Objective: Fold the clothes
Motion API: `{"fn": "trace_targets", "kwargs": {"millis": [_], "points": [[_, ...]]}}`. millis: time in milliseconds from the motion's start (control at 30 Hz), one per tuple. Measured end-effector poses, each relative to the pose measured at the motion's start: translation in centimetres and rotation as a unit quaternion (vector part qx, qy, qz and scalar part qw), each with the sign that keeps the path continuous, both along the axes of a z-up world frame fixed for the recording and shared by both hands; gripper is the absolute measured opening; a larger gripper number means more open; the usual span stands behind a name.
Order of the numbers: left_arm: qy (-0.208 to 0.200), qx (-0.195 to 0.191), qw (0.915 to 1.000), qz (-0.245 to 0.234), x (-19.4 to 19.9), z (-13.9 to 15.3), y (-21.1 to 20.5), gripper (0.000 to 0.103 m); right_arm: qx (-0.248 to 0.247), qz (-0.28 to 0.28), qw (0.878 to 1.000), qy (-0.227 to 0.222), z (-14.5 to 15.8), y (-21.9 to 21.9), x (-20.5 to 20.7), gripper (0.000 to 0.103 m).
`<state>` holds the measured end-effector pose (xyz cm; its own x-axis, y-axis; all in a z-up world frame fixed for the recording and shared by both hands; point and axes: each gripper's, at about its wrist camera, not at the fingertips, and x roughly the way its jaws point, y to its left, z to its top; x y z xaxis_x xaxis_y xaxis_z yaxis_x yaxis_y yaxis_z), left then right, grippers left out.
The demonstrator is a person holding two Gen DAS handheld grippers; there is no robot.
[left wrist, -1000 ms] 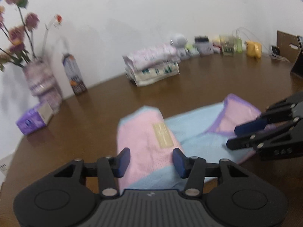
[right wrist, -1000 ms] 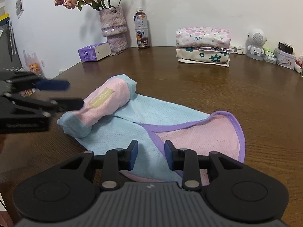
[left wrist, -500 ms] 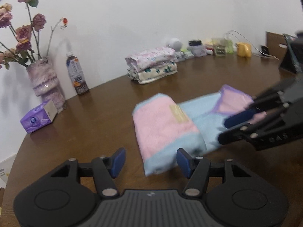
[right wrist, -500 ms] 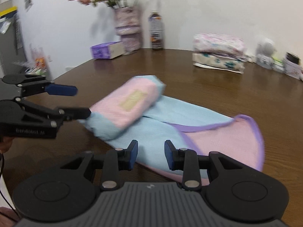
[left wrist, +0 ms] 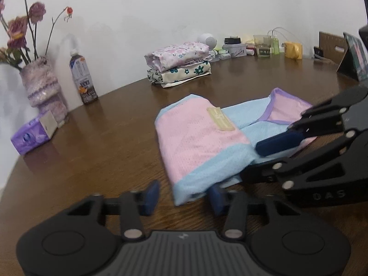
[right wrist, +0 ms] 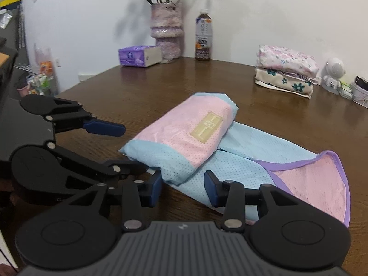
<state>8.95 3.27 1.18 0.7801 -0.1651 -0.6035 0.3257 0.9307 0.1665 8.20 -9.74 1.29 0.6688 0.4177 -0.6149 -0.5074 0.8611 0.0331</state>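
Note:
A pink and light-blue mesh garment (left wrist: 200, 142) lies on the brown table (left wrist: 103, 151), its left part folded over with a tan label on top. A purple-trimmed pink end (right wrist: 315, 184) spreads flat to the right. My left gripper (left wrist: 184, 196) is open, with the fold's near blue corner between its fingers. My right gripper (right wrist: 183, 185) is open at the near edge of the folded garment (right wrist: 184, 135). In the left wrist view the right gripper (left wrist: 260, 158) reaches in from the right, touching the fold. The left gripper (right wrist: 122, 147) sits at the fold's left end.
A stack of folded floral clothes (left wrist: 179, 64) sits at the back, also visible as a stack (right wrist: 285, 71) on the right. A bottle (left wrist: 82, 78), a vase of flowers (left wrist: 43, 87) and a purple tissue box (left wrist: 32, 135) stand at the left. Small items (left wrist: 264, 46) line the wall.
The left gripper drew back from over the fold to its near corner. The right gripper swung left to the folded end and its fingers spread a little wider.

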Motion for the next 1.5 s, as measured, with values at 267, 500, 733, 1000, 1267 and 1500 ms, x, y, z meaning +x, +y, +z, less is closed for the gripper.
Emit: {"fn": "trace_targets", "kwargs": {"millis": [267,500,733,1000,1267,1500], "points": [[-0.011,-0.107,0.9939,0.023,-0.7,0.7,1.8,0.002,0.007,-0.009,1.000,-0.003,-0.2,0.4,0.0,0.009],[-0.008,-0.142,0.9897,0.010,-2.2,1.1,1.2,0.002,0.008,-0.019,1.000,-0.004,-0.2,-0.1,-0.2,0.007],[-0.003,-0.151,0.9885,0.007,-2.8,1.7,1.6,0.051,0.011,0.001,1.000,0.004,0.2,-1.6,-1.1,0.029],[-0.004,-0.210,0.9768,0.043,0.1,3.2,3.0,0.077,0.100,-0.025,0.995,0.014,2.5,-4.7,-0.2,0.038],[0.054,-0.257,0.9632,0.055,2.7,1.4,3.6,0.026,0.127,-0.055,0.987,0.077,0.4,-3.5,3.4,0.027],[0.062,-0.267,0.9594,0.067,3.9,1.6,4.3,0.066,0.126,-0.058,0.988,0.061,0.9,-3.6,4.1,0.042]]}}
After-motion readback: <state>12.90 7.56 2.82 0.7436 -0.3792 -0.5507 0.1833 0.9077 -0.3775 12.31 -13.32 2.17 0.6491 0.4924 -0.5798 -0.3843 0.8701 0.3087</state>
